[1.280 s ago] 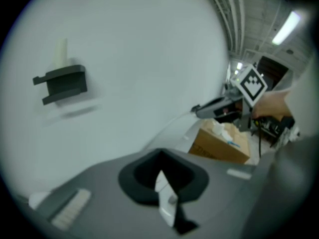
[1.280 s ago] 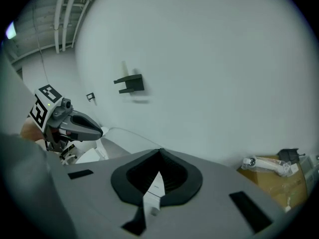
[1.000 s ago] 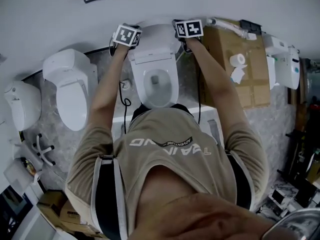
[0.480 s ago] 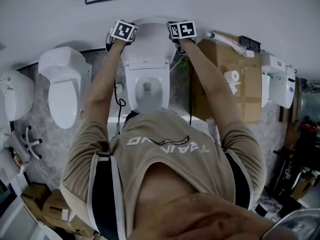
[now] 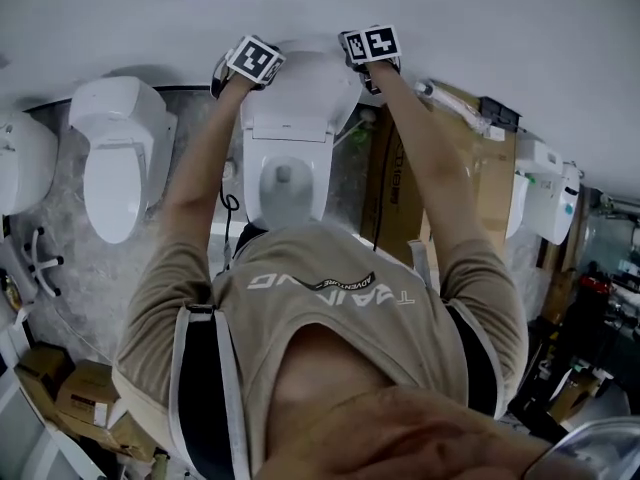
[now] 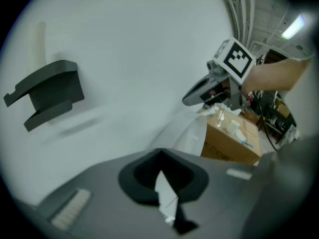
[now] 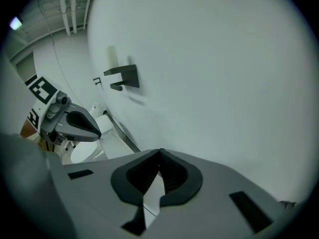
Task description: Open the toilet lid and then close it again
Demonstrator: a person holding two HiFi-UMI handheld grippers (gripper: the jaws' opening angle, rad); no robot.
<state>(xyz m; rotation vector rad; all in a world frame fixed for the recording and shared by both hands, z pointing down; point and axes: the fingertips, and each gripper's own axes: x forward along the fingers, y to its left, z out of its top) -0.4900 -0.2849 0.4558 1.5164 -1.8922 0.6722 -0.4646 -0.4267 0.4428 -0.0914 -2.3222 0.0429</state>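
Holding the toilet lid (image 5: 300,93) upright against the wall (image 5: 480,18), left gripper (image 6: 160,158) and right gripper (image 7: 159,156) each pinching its top edge.

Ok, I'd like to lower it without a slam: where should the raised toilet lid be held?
By its top edge near the upper corners, coming in from each side. The toilet lid stands upright against the wall, so that free edge sits farthest from the bowl. The left gripper and right gripper look shut on it there.
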